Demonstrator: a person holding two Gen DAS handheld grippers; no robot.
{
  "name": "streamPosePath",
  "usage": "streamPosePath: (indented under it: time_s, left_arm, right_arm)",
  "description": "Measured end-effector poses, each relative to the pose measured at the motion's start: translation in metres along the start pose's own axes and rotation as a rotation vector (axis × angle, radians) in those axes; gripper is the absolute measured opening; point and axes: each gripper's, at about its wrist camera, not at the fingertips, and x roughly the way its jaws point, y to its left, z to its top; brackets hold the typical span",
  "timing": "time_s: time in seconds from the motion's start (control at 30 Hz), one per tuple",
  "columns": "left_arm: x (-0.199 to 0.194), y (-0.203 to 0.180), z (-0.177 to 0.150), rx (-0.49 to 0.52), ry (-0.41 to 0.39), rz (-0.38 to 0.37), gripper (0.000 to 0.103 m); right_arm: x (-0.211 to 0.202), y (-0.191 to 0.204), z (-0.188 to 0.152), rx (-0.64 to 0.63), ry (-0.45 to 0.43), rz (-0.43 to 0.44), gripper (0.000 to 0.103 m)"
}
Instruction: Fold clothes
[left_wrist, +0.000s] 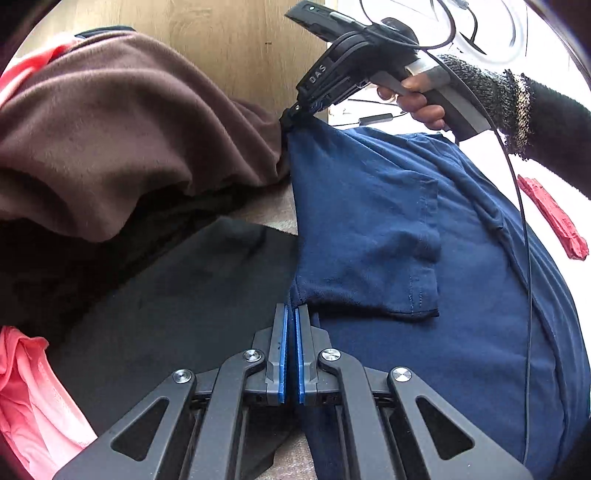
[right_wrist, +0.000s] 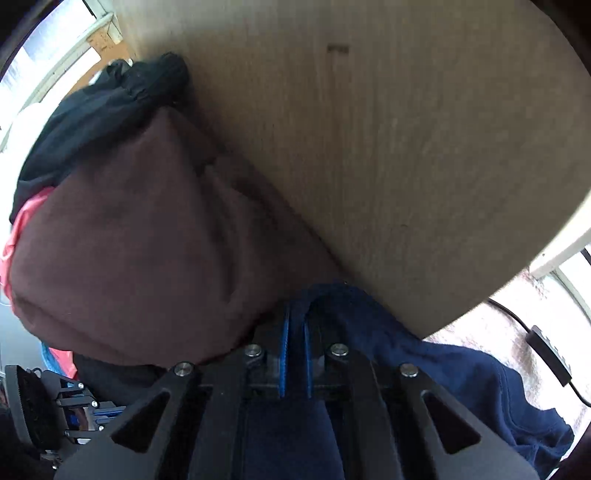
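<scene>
The left gripper (left_wrist: 291, 314) is clamped on one edge of the navy t-shirt (left_wrist: 388, 229). At one o'clock from it, the right gripper (left_wrist: 291, 116) pinches another edge; its own camera shows cloth pressed between the blue pads (right_wrist: 285, 343). Both bites look shallow, so a hard pull could slip the fabric free. The brown garment (left_wrist: 122, 129) crowds in at ten o'clock and may snag. The shirt is soft navy knit, a sleeve folded over the body, lying over a dark cloth (left_wrist: 192, 295).

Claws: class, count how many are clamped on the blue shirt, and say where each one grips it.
2. The left claw pinches the blue shirt at its near folded corner; the right claw pinches the far corner, beside the brown garment.
</scene>
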Motion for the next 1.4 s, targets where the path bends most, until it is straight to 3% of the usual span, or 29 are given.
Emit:
streamPosePath:
  time_s: [0.17, 0.23, 0.3, 0.4, 0.47, 0.53, 0.7, 0.87, 0.97, 1.03, 1.07, 1.1, 1.13, 1.23, 1.3, 1.33, 1.4]
  left_arm:
    - [-0.002, 0.004, 0.002, -0.007, 0.001, 0.000, 0.005]
    - [-0.006, 0.005, 0.000, -0.003, 0.004, -0.004, 0.006]
    - [-0.009, 0.005, -0.001, 0.005, 0.021, 0.004, 0.008]
    - [-0.021, 0.008, -0.002, 0.000, 0.028, 0.024, 0.008]
    - [-0.031, 0.009, -0.001, -0.010, 0.025, 0.021, 0.008]
    - [-0.038, 0.008, 0.001, -0.014, 0.018, -0.001, 0.008]
    - [-0.019, -0.016, 0.015, 0.060, 0.052, -0.032, 0.008]
    - [0.004, -0.031, 0.020, 0.098, 0.101, -0.054, 0.010]
    - [0.010, -0.032, 0.019, 0.101, 0.116, -0.060, 0.010]
    - [0.010, -0.031, 0.018, 0.096, 0.114, -0.066, 0.010]
    - [0.012, -0.031, 0.018, 0.095, 0.112, -0.068, 0.010]
    - [0.013, -0.032, 0.018, 0.094, 0.110, -0.070, 0.010]
    - [0.013, -0.032, 0.018, 0.096, 0.107, -0.070, 0.010]
    - [0.013, -0.030, 0.017, 0.095, 0.104, -0.074, 0.010]
    - [0.015, -0.030, 0.017, 0.095, 0.101, -0.076, 0.010]
    - [0.014, -0.030, 0.017, 0.098, 0.101, -0.075, 0.010]
    - [0.015, -0.030, 0.018, 0.105, 0.103, -0.074, 0.009]
  right_arm:
    - [0.015, 0.011, 0.005, -0.035, 0.038, -0.047, 0.010]
    - [-0.016, 0.002, 0.001, 0.002, -0.023, -0.025, 0.026]
    - [-0.052, -0.010, -0.008, 0.030, -0.108, -0.022, 0.034]
    - [-0.092, -0.046, -0.043, 0.085, -0.170, -0.144, 0.034]
    - [-0.104, -0.073, -0.070, 0.121, -0.156, -0.234, 0.034]
    - [-0.104, -0.096, -0.088, 0.159, -0.121, -0.281, 0.034]
    - [-0.097, -0.113, -0.104, 0.096, -0.100, -0.253, 0.034]
    - [-0.054, -0.093, -0.080, -0.085, -0.026, -0.287, 0.034]
    - [-0.046, -0.098, -0.073, -0.094, -0.025, -0.273, 0.038]
    - [-0.047, -0.104, -0.072, -0.071, -0.020, -0.225, 0.032]
    - [-0.048, -0.106, -0.072, -0.062, -0.020, -0.199, 0.025]
    - [-0.050, -0.101, -0.074, -0.091, -0.018, -0.211, 0.010]
    - [-0.052, -0.096, -0.076, -0.121, -0.016, -0.224, 0.007]
    - [-0.059, -0.085, -0.082, -0.170, -0.029, -0.283, 0.006]
    - [-0.064, -0.080, -0.076, -0.133, -0.104, -0.395, 0.006]
    - [-0.068, -0.086, -0.075, -0.089, -0.133, -0.413, 0.006]
    - [-0.061, -0.087, -0.075, -0.065, -0.094, -0.377, 0.006]
